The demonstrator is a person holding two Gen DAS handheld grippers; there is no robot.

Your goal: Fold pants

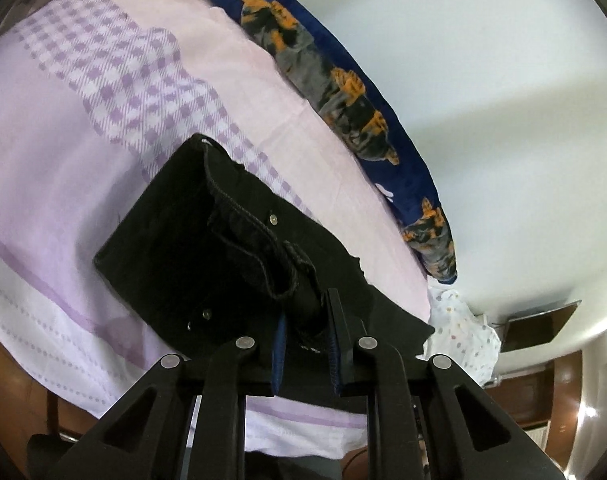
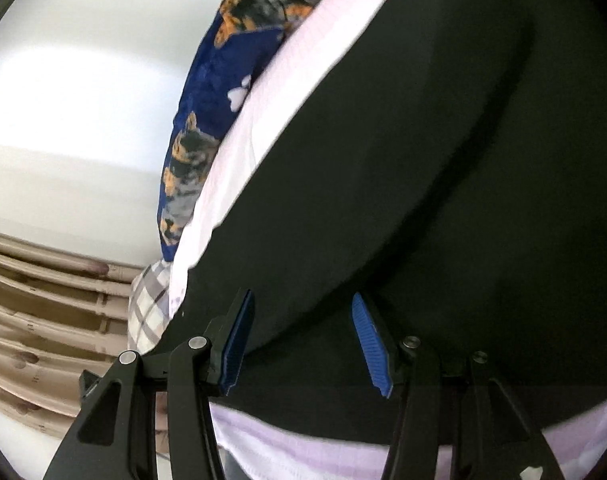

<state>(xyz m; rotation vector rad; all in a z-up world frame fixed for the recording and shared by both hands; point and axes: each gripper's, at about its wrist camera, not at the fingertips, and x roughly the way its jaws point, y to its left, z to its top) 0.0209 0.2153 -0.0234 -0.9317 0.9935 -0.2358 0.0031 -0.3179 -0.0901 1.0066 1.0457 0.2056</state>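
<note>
Black pants (image 1: 175, 232) lie on a lilac bed sheet (image 1: 43, 140), folded into a thick rectangle with the waistband, rivets and a belt loop facing me. My left gripper (image 1: 307, 308) is shut on the bunched waistband cloth at the near corner, and that corner is lifted a little. In the right wrist view the pants (image 2: 423, 140) fill most of the picture as a smooth dark sheet. My right gripper (image 2: 302, 296) is open just over their near fold. Its blue pads (image 2: 235, 344) stand well apart, with black cloth between them but not pressed.
A navy blanket with orange and grey print (image 1: 343, 92) runs along the far side of the bed against a white wall. A white dotted cloth (image 1: 459, 332) lies at the bed's end. Beige curtains (image 2: 43, 320) and a plaid pillow (image 2: 147, 312) show at the left.
</note>
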